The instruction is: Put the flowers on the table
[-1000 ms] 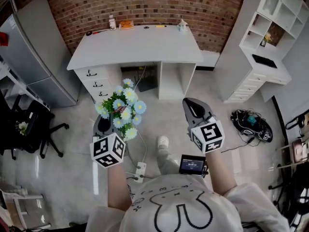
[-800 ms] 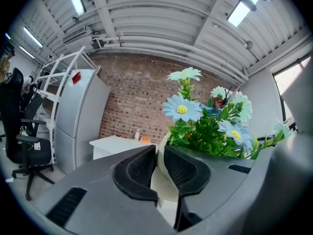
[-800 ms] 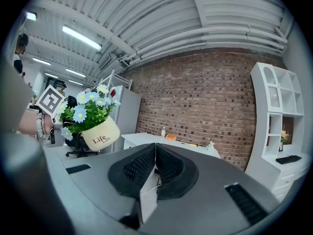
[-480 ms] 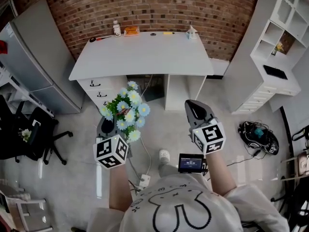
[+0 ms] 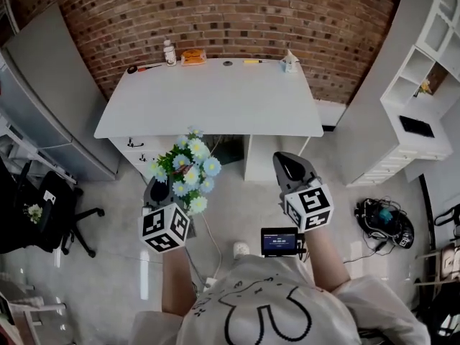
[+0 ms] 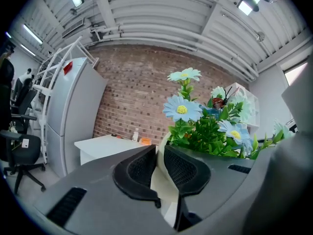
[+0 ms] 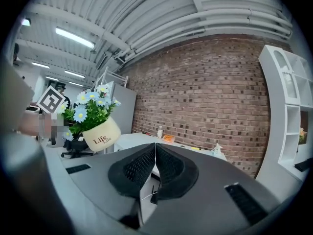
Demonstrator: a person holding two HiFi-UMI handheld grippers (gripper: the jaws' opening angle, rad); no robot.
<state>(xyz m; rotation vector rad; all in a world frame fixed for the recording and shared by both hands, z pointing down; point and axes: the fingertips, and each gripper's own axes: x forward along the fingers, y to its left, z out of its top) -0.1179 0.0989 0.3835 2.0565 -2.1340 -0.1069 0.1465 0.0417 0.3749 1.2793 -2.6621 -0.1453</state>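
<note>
Seen from overhead, a person was walking toward a white desk (image 5: 215, 103) set against a brick wall (image 5: 237, 13). Over the last second the desk had drawn closer to both grippers and filled more of the head view. The carry looked nearly done, with the set-down still to come.

The left gripper (image 5: 158, 190) had its jaws partly closed, clamped on the rim of a cream pot (image 7: 100, 133). The pot held the flowers (image 5: 188, 171), blue and white daisies, which rose just above and ahead of its jaws. The right gripper (image 5: 289, 162) was level with the left, its pads pressed together with nothing between them.

The desk's near half, straight ahead of both grippers, was bare. A small bottle (image 5: 169, 52), an orange item (image 5: 190, 56) and a white spray bottle (image 5: 289, 61) stood along its far edge. A black office chair (image 5: 43, 210) was well off to the left of the left gripper, and a white shelf unit (image 5: 424, 85) far to the right of the right one. A cable (image 5: 212, 236) trailed on the floor below the grippers, and might catch a foot.
</note>
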